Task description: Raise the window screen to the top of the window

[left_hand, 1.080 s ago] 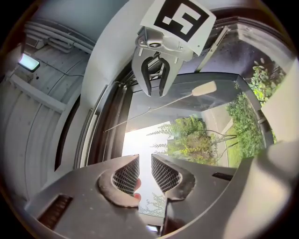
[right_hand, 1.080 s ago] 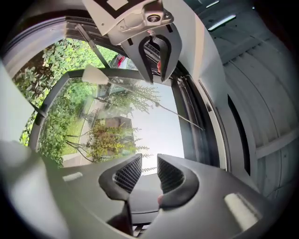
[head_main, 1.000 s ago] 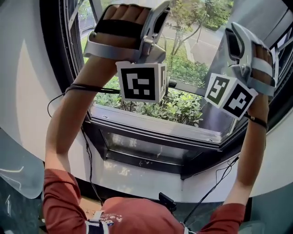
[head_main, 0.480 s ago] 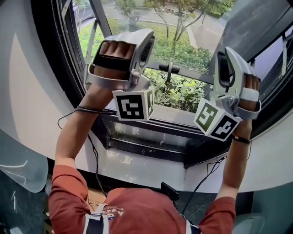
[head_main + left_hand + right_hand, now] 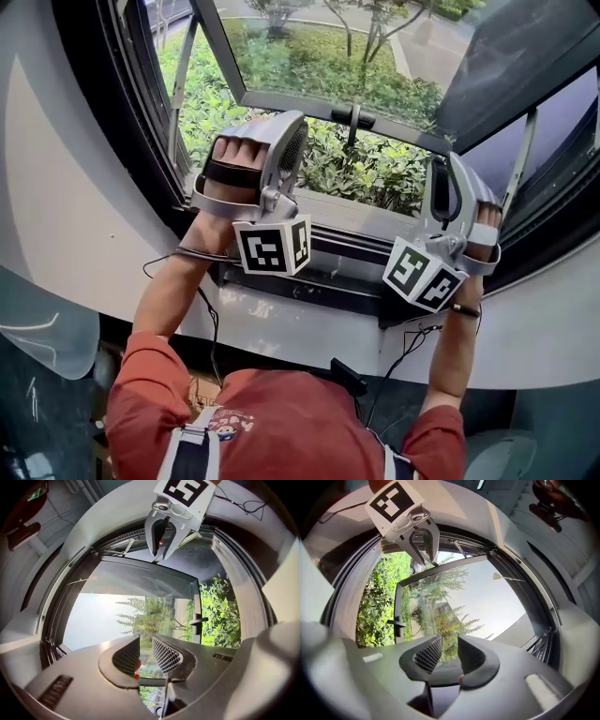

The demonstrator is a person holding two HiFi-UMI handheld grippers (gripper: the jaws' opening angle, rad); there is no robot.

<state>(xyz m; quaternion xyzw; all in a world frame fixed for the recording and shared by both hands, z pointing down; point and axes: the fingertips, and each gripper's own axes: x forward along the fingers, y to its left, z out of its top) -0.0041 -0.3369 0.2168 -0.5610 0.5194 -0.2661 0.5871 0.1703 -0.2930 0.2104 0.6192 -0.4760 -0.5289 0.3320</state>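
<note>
**Both grippers low at the open window**
Holds left gripper and right gripper side by side before the window, just above the sill. Has both pairs of jaws parted, with only open air between them. Shows the sash swung outward, handle on its lower rail. Places the screen at the frame's top edge: pleats bunched there, visible in the gripper views only.

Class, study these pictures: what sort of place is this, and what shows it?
Probably indoors at an open window overlooking a garden: a dark window frame, a swung-out sash with handle, and green shrubs outside.
</note>
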